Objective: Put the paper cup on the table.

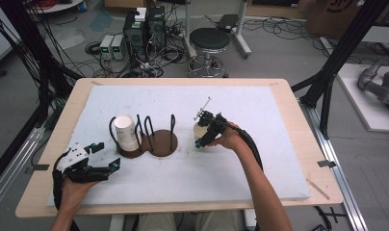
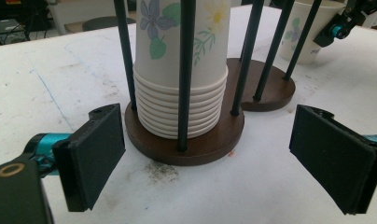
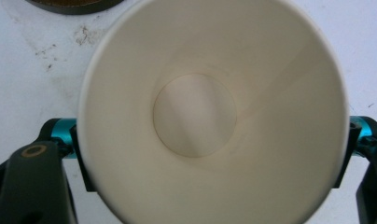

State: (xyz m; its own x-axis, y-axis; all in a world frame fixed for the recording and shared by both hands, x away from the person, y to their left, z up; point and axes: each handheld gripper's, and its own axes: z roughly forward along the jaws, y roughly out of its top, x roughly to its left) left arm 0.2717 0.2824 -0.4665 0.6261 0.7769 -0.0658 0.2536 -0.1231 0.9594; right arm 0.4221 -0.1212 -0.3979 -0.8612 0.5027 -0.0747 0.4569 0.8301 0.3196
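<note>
A dark wooden cup rack (image 1: 159,143) with upright black rods stands left of the table's centre. Its left bay holds a stack of upside-down flowered paper cups (image 1: 126,132), close ahead in the left gripper view as the stack (image 2: 177,93) on the round base (image 2: 196,151). My left gripper (image 1: 108,155) rests low at the front left, open, its pads (image 2: 91,158) spread in front of the rack with nothing between them. A single upright paper cup (image 1: 198,130) stands just right of the rack. My right gripper (image 1: 201,131) has a jaw on each side of this cup (image 3: 196,116), below the rim.
The rack's right bay (image 2: 270,88) holds no cups. A white foam sheet (image 1: 240,163) covers the wooden table (image 1: 301,130). On the floor beyond the far edge are a black stool (image 1: 209,41), equipment boxes (image 1: 144,29) and tangled cables.
</note>
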